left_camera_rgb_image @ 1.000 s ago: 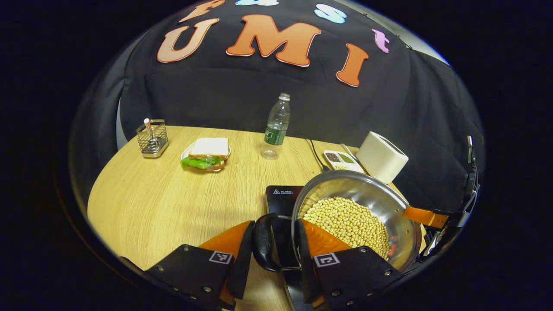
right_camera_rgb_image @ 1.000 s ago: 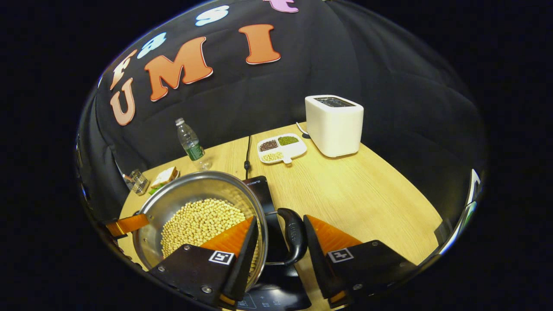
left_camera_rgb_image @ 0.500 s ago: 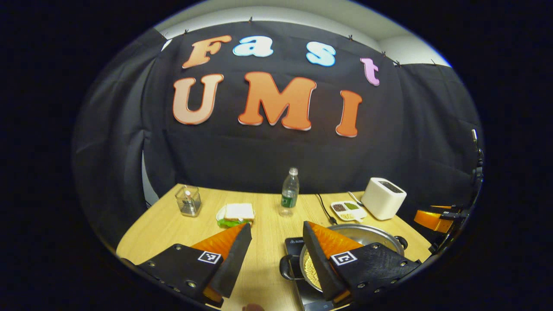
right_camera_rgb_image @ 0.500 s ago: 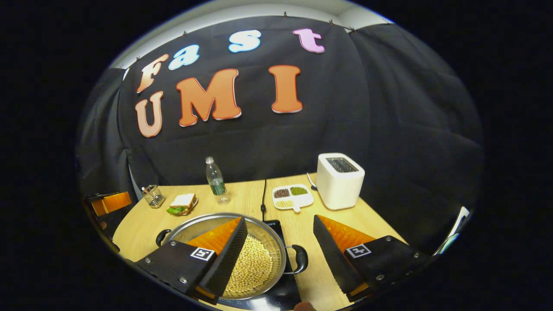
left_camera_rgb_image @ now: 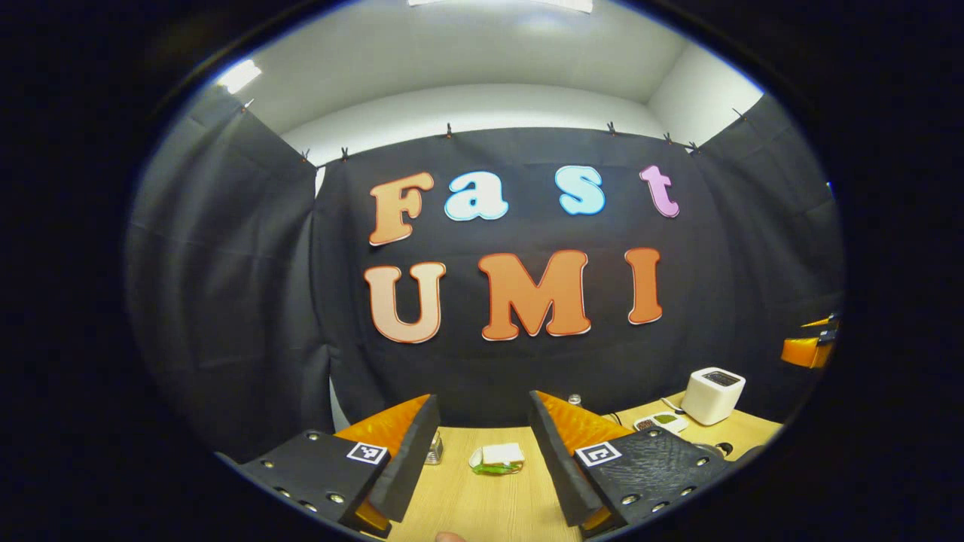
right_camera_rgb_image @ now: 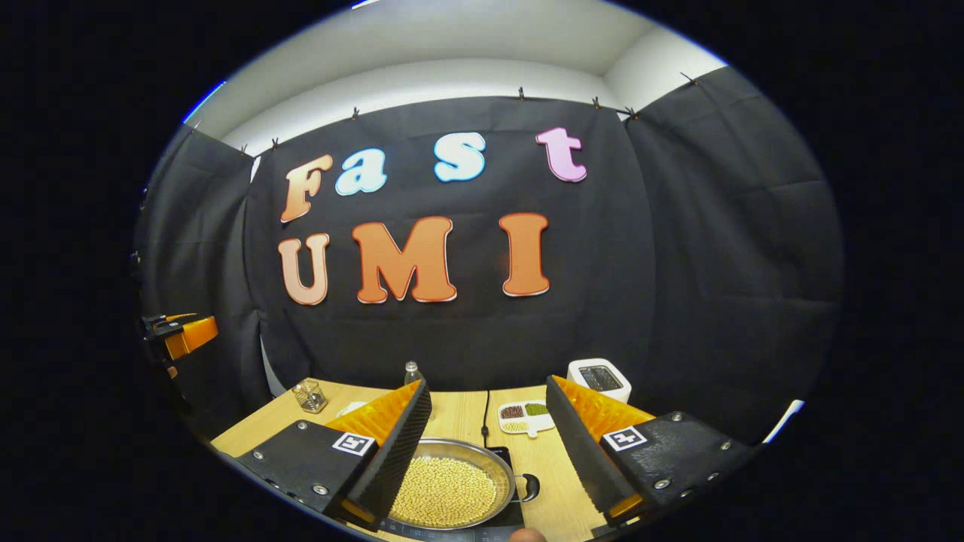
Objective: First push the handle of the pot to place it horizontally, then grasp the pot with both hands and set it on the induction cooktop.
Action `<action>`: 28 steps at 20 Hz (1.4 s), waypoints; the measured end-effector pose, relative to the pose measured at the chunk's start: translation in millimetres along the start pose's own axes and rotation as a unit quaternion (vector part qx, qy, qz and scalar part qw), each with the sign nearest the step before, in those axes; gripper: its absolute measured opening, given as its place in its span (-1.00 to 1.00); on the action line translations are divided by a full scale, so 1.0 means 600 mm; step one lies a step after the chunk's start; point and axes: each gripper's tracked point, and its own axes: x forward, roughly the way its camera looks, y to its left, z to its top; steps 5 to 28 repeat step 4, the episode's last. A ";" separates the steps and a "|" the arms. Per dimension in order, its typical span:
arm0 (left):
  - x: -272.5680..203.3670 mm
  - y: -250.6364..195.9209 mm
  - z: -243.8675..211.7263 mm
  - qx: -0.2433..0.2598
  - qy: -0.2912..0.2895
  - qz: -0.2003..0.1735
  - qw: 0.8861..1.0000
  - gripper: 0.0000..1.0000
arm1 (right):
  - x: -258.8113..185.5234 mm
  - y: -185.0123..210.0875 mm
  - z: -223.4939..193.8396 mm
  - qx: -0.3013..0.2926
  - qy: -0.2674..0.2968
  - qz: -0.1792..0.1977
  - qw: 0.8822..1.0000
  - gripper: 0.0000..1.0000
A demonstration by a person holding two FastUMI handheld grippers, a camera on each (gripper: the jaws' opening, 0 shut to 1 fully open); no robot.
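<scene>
Between the spread fingers of the left tool (left_camera_rgb_image: 482, 452), in the left gripper view, a sandwich plate (left_camera_rgb_image: 495, 457) lies far off on the desk (left_camera_rgb_image: 482, 504), a toaster (left_camera_rgb_image: 712, 394) at far right. Below the right tool (right_camera_rgb_image: 489, 452), open and empty in the right gripper view, the pot (right_camera_rgb_image: 450, 488) of soybeans (right_camera_rgb_image: 444, 493) sits on the induction cooktop (right_camera_rgb_image: 504, 519); beyond lies a divided dish (right_camera_rgb_image: 527, 416) of beans.

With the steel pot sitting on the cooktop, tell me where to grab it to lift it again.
Grip the round steel pot of pale beans by its black loop handle, which juts sideways from the rim on the right. Bring the right claw, now open above it, down from that side.
</scene>
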 end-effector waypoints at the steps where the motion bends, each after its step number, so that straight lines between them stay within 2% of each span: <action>1: -0.009 0.001 0.008 0.000 -0.002 -0.001 1.000 0.51 | -0.008 0.001 0.020 0.003 -0.010 0.001 1.000 0.89; 2: -0.012 0.005 0.008 0.002 -0.004 0.001 1.000 0.51 | -0.019 0.000 0.039 0.003 -0.020 0.002 1.000 0.76; 3: -0.015 0.010 0.009 0.003 -0.007 0.005 1.000 0.51 | -0.022 -0.003 0.053 -0.002 -0.031 0.002 1.000 1.00; 28: -0.014 0.011 0.007 0.001 -0.006 0.007 1.000 0.51 | -0.026 -0.007 0.061 -0.007 -0.038 0.000 0.999 1.00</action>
